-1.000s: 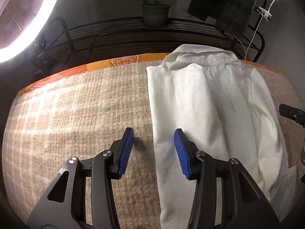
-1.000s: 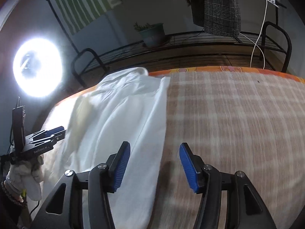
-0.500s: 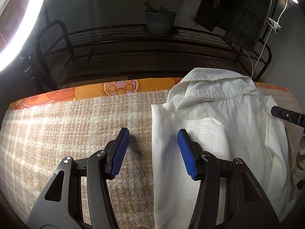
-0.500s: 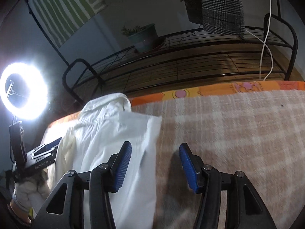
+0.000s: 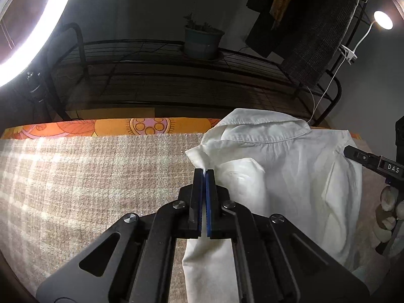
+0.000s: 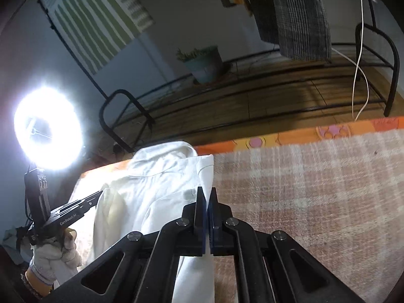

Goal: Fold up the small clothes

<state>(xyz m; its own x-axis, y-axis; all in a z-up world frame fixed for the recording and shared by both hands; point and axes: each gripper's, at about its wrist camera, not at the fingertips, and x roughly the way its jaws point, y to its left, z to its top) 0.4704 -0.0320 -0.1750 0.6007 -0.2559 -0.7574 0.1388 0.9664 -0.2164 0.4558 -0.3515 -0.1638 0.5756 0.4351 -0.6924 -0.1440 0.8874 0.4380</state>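
A white collared shirt lies on the beige checked blanket, collar toward the far edge, sides folded in. My left gripper is shut on the shirt's left edge near the shoulder; a bit of white cloth shows between its blue pads. In the right wrist view the same shirt lies at the left, and my right gripper is shut on its right edge. Each view also shows the other gripper: the right one and the left one, held by a gloved hand.
The blanket lies over an orange patterned cover at the far edge. Beyond stands a black wire rack with a potted plant. A ring light glares at the left. Dark clothes hang at the back, beside a white cable.
Both grippers moved up the shirt toward the collar and went from open to shut on the shirt's side edges. The shirt's left shoulder edge is now pinched up.
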